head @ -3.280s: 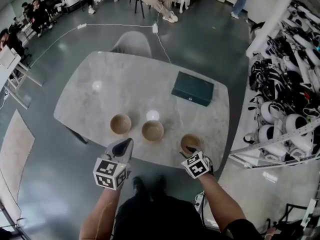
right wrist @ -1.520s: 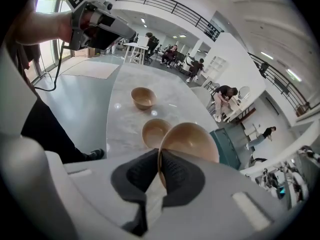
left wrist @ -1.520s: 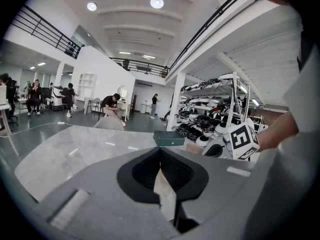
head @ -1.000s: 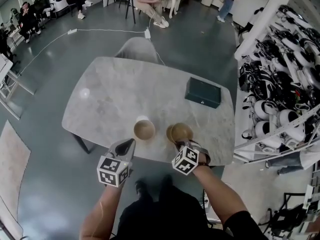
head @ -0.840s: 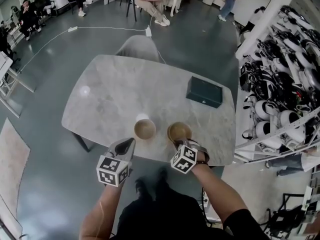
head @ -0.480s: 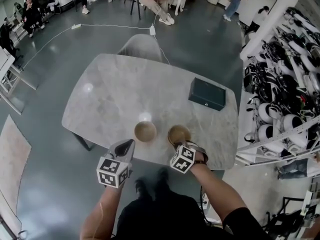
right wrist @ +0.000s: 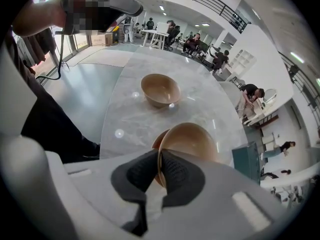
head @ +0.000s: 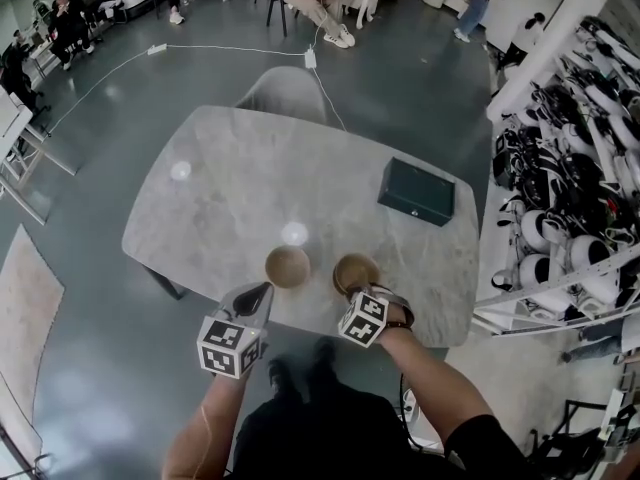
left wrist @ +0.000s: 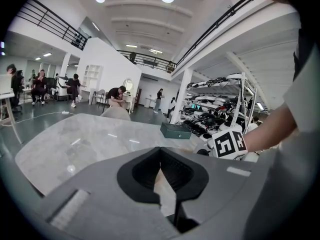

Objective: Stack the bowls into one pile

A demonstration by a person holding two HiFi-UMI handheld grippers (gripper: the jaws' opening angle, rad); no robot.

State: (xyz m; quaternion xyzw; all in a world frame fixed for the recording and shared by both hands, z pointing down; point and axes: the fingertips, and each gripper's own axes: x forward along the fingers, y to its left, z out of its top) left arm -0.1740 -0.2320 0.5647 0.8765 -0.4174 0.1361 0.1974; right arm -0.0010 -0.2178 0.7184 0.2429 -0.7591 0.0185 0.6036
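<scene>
The right tool (right wrist: 159,174) clamped the tilted upper bowl (right wrist: 192,141) over the lower bowl (right wrist: 156,140) on the tabletop (head: 250,178); the left tool (left wrist: 162,176) was closed and empty. Released askew (a judgement), the upper bowl might seat crooked or slide.

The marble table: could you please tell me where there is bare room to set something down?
The far and left stretch of the table is bare, from the lone bowl to the far edge, left of the dark green box. The near edge is crowded: the lone bowl, the held bowl in the right gripper, and the left gripper.
</scene>
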